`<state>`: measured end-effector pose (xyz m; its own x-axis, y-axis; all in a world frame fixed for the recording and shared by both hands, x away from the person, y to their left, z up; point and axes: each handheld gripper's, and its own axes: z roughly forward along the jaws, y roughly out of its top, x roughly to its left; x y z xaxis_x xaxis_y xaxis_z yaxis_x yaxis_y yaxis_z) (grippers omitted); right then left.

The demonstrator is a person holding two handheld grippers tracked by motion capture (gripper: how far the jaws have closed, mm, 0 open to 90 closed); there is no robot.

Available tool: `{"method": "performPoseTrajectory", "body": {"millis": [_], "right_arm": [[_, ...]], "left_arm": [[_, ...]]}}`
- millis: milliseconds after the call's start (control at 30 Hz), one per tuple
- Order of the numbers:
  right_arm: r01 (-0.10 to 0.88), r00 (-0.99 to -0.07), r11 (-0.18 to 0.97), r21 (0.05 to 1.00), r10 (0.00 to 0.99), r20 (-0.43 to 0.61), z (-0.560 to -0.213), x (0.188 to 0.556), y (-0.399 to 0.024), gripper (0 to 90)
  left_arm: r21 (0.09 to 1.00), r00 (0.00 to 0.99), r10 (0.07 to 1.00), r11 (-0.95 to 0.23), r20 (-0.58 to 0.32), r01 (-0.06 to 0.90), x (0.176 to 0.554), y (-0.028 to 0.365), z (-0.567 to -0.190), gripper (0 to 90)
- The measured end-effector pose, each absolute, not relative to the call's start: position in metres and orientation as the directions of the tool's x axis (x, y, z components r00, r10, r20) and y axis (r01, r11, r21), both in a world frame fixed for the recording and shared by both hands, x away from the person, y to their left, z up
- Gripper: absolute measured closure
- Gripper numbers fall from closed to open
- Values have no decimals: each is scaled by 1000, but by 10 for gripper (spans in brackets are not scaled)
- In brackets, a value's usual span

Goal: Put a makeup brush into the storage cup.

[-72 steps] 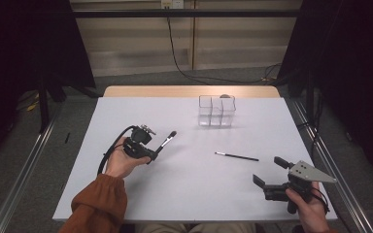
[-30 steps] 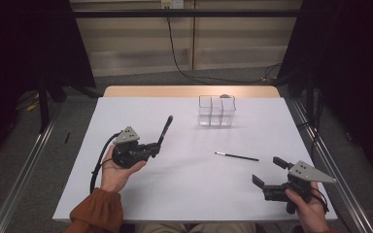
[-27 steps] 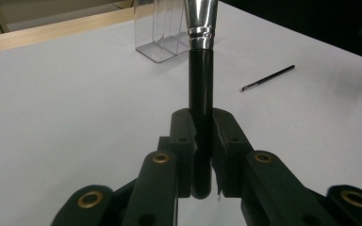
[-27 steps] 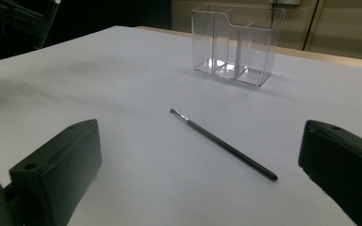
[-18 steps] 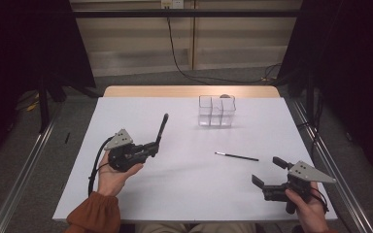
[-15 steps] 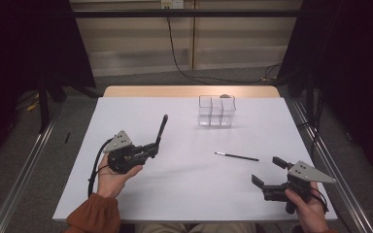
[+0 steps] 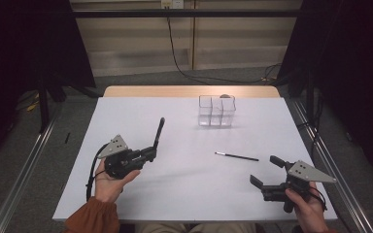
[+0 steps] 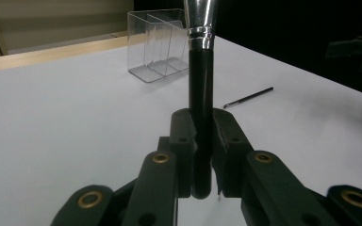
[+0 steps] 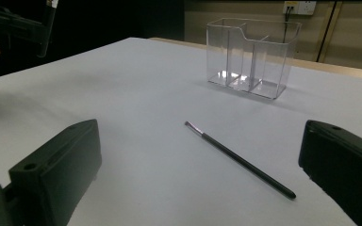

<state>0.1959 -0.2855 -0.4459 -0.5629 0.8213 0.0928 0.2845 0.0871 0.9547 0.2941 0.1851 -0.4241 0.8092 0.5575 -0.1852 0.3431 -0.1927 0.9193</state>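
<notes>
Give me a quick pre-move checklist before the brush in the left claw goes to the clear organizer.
1. Left claw shut on the thick brush: ok.
2. Brush lifted off the table: ok.
3. Clear organizer upright: ok.
4. Organizer compartments free: cannot tell, a dark shape sits at its far rim.
5. Thin brush lies apart from the route: ok.
6. Right claw open, holding nothing: ok.

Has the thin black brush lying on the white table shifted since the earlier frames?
No. The thin black brush lies at the same spot and angle, below and right of the clear plastic organiser, with the right hand-held gripper open beside it.
</notes>
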Motion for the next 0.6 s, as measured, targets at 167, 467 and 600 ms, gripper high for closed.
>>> {"method": "performPoseTrajectory", "body": {"millis": [167, 467, 600], "right_arm": [[277, -575, 69, 958, 811, 108, -443, 198, -279, 0], [264, -616, 68, 962, 779, 114, -434, 204, -262, 0], [265, -630, 63, 962, 767, 123, -430, 205, -257, 0]], "left_arm": [[921, 815, 553, -202, -173, 333, 294, 183, -424, 799], [922, 814, 557, -203, -168, 329, 290, 182, -424, 799], [924, 818, 551, -205, -164, 323, 286, 181, -422, 799]]}}
